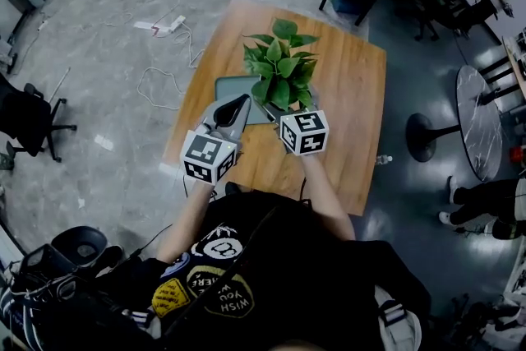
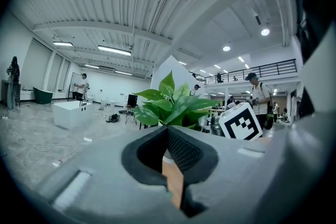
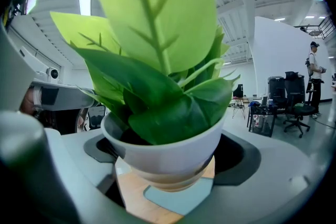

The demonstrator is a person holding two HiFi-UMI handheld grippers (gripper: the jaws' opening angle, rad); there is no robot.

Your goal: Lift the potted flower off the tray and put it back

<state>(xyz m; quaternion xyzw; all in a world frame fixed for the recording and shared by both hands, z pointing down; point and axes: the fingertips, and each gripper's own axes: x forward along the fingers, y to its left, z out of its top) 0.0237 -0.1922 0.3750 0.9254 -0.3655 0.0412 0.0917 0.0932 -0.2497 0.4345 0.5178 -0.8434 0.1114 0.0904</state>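
Holding the potted flower (image 3: 157,86) clamped between the jaws of our right gripper (image 3: 167,176), seemingly just above the tray (image 3: 176,201) below them, we should lower it level, our empty left gripper (image 2: 169,134) pinched together alongside.

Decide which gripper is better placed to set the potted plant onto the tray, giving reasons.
Right. The right gripper holds the white pot of green leaves between its jaws over the grey tray; the left gripper is shut, empty, beside it.

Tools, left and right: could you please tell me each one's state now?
Left tool: closed, empty.
Right tool: closed on the potted flower.
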